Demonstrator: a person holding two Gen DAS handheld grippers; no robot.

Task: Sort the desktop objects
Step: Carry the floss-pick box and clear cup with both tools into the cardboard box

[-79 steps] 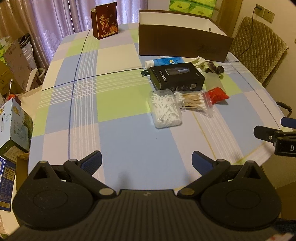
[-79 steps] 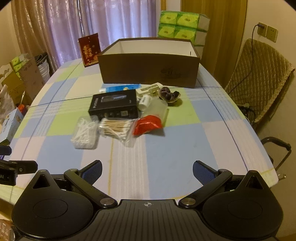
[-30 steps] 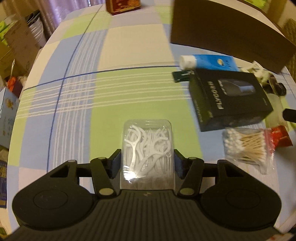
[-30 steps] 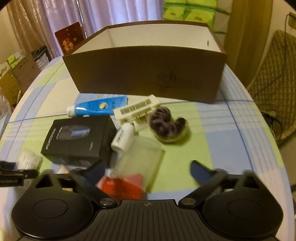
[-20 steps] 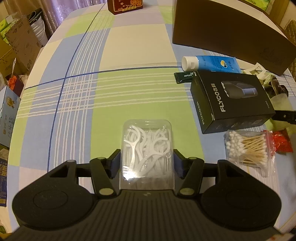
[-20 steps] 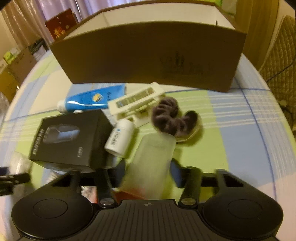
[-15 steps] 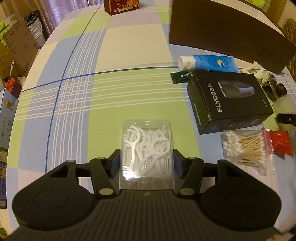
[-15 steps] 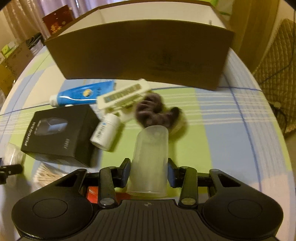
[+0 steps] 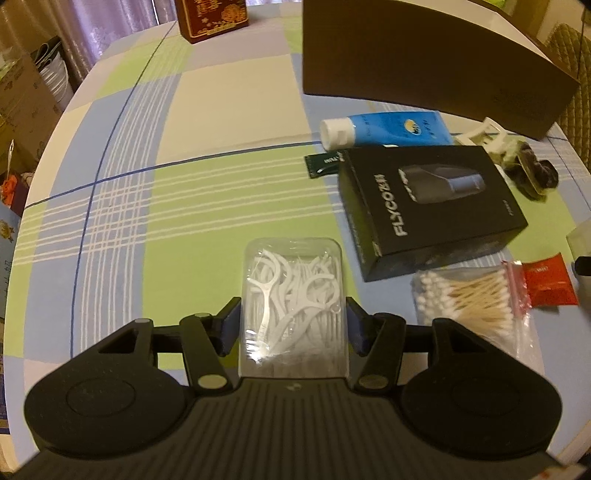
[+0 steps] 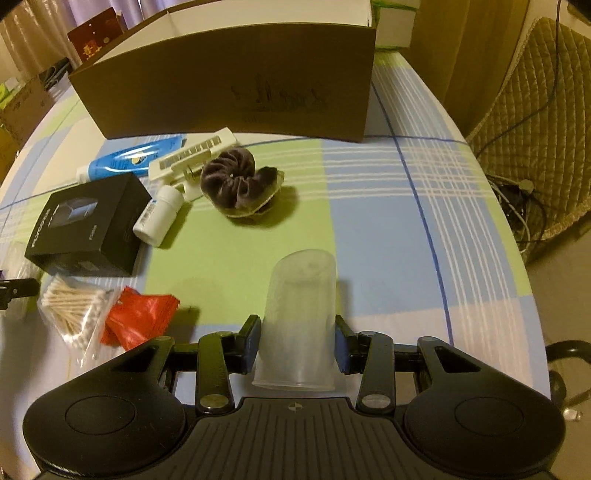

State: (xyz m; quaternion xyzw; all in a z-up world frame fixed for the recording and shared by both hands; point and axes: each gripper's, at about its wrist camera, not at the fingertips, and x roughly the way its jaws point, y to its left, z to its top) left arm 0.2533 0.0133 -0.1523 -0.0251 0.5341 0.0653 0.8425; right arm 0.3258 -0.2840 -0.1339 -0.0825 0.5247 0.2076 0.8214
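Both clamped: left gripper (image 9: 293, 325) pinching floss pick box (image 9: 293, 295), right gripper (image 10: 297, 341) pinching frosted cup (image 10: 299, 317). Cup rim hidden bottom centre; brown box (image 10: 229, 85) cut off top.

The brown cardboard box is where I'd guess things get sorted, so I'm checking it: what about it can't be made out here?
- Left wrist view: brown cardboard box interior hidden by its front wall; top cut off by the frame.
- Right wrist view: only the white inner walls show; floor and contents hidden behind the front wall.
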